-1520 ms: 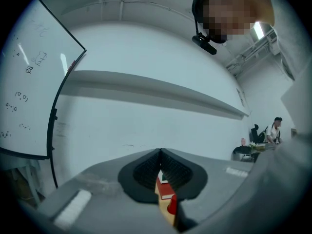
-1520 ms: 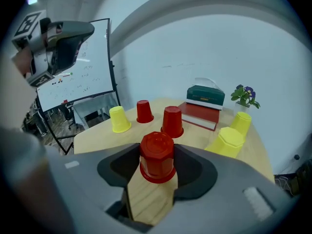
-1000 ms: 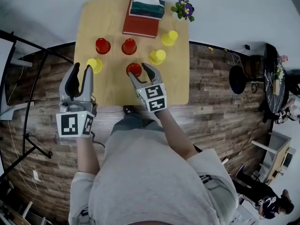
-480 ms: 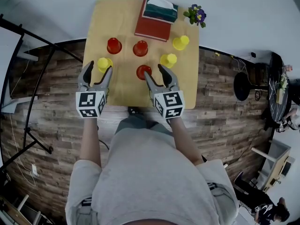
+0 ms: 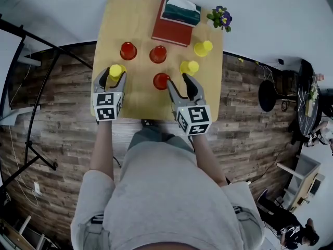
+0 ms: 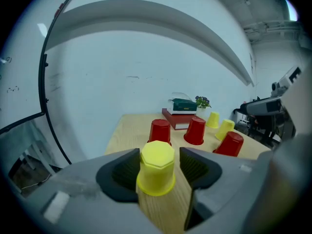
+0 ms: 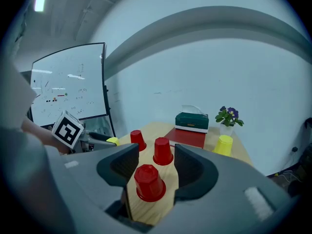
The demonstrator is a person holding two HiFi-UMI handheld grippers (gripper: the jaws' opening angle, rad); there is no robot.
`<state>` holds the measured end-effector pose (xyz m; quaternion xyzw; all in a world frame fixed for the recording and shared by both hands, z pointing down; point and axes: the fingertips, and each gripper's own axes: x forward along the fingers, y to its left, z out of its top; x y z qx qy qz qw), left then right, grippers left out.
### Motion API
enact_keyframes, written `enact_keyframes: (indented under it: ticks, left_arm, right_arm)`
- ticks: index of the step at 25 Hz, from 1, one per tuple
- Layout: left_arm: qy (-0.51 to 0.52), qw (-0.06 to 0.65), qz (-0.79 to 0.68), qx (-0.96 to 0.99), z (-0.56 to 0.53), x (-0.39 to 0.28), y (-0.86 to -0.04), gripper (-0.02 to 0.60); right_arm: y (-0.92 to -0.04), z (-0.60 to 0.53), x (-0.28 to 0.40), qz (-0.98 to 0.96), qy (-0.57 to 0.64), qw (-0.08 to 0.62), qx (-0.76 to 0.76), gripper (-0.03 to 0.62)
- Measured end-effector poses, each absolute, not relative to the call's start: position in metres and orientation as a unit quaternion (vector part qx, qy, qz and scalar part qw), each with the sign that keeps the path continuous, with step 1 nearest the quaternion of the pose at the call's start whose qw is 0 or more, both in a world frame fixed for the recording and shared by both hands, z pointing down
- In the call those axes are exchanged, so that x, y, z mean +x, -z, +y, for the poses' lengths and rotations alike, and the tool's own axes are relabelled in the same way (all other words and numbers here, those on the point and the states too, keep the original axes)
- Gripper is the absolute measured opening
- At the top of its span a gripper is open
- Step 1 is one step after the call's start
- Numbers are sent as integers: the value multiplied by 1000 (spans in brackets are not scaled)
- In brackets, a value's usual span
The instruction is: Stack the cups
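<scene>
All the cups stand upside down on the wooden table (image 5: 140, 100). My left gripper (image 5: 113, 78) straddles a yellow cup (image 5: 116, 70) near the table's left edge. Its jaws are closing, and the yellow cup (image 6: 156, 167) sits between the pads with thin gaps. My right gripper (image 5: 178, 80) is open at the front middle, and a red cup (image 7: 148, 183) stands between its jaws, untouched. That red cup (image 5: 161, 80) sits by the left fingertip in the head view. Two more red cups (image 5: 128, 50) (image 5: 158, 54) and two yellow cups (image 5: 189, 67) (image 5: 203, 48) stand farther back.
A red book (image 5: 171, 31) with a green tissue box (image 5: 180, 10) on it lies at the table's far edge. A small potted flower (image 5: 221, 17) stands at the far right corner. A whiteboard (image 7: 68, 87) stands off to the left.
My left gripper has come in from beyond the table's left edge, opened, and now straddles the yellow cup. The right gripper has stayed by the front red cup.
</scene>
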<state>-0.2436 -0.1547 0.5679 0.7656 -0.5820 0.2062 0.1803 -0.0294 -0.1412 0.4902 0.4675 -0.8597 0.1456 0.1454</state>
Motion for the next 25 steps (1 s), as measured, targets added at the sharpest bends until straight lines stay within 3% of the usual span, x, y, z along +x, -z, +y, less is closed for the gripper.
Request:
enact_keyframes:
  ticks: [2,25]
  left_arm:
    - [-206,182,-585,763,-155,-244,-569,233]
    - [-224,167,-481,831,-128,-136,-569,232]
  right_arm:
    - [-490,-143,-28,-858,-145,145,470,230]
    - [-484,-143,-3,-843,-150,129,499,225]
